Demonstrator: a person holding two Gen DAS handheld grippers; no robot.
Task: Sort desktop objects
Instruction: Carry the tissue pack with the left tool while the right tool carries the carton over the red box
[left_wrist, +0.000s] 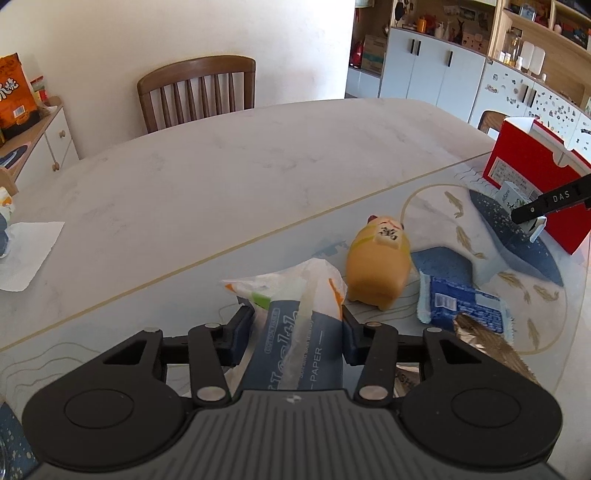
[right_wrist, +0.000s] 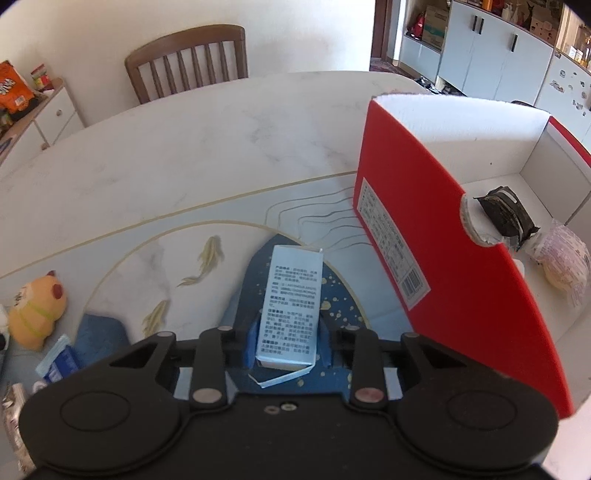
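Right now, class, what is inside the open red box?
Inside the red box, a dark crumpled wrapper and a pale bagged item lie on its white floor. The near red wall hides the rest.

Ahead of my tools I see a pale marble-look table (left_wrist: 207, 177), its far edge curving away. Beyond it stands a brown wooden chair (left_wrist: 197, 90) with a slatted back, pushed against a plain cream wall (left_wrist: 110, 37). Off to the left sits a low white cabinet (left_wrist: 55, 140) with round knobs. To the right, the room opens onto tall white cupboards (left_wrist: 432, 70) and wooden shelves (left_wrist: 535, 33). Daylight fills everything evenly.
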